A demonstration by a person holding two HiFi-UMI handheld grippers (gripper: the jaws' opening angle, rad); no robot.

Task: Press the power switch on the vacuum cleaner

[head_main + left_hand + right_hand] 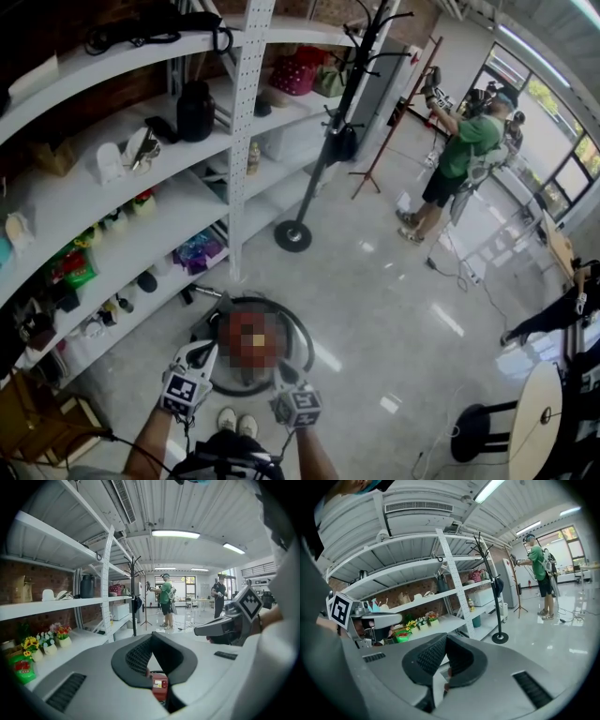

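Looking down, we hold the left gripper and right gripper, jaws together and empty, by the round red vacuum cleaner ringed by its dark hose.

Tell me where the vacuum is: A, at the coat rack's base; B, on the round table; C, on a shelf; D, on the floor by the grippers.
D: the head view shows the vacuum on the floor, just ahead of the left gripper and right gripper.

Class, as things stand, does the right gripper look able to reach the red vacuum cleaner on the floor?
Probably yes: the right gripper hangs over the red vacuum cleaner, with nothing visible between them.
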